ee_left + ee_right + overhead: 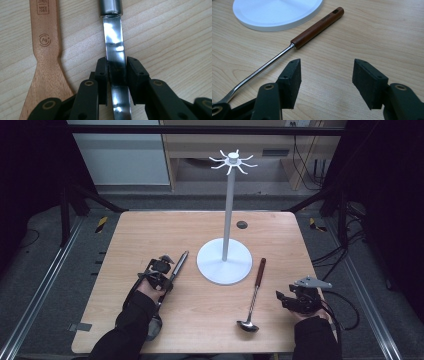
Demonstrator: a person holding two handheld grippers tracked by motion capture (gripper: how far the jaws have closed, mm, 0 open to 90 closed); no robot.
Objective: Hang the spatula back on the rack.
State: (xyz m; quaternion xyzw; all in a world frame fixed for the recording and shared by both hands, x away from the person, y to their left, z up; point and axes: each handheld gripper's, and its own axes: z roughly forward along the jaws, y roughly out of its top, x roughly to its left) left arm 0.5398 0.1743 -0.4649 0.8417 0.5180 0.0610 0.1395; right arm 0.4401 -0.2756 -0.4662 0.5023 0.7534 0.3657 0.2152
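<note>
My left gripper (pixel 117 72) has its jaws closed on a steel utensil (pixel 115 50), the two black pads pressing the flat, polished shank from both sides. The metal is mirror-bright and throws back patches of light; just beyond my pads it runs into a thicker, round, brushed-steel handle (pixel 110 7). In the high view the same utensil (pixel 178 265) lies on the wooden table (pixel 150 227), left of the stand's base, its handle pointing up and away from me, with my left gripper (pixel 161 270) across its lower part. What sort of head it has I cannot tell; a dark rounded shape sits by my left sleeve near the table's front edge.

Just beside the steel shank, to its left in the left gripper view, lies a wooden spatula (pixel 47 62), pale brown with a waist that widens toward me and a round "Ag+" mark burnt into it. It is close to the utensil but not touching it.

My right gripper (pixel 325 75) stands with its jaws wide apart and nothing between them, only bare tabletop. It sits near the table's right front (pixel 295 300). Ahead of it lies a ladle (pixel 287 47) with a thin steel stem and a reddish-brown wooden handle with a hole at its end; in the high view its bowl (pixel 248 325) points toward me. The white stand (pixel 228 195), with a round base, a tall pole and a ring of hooks, rises at the middle of the table.
</note>
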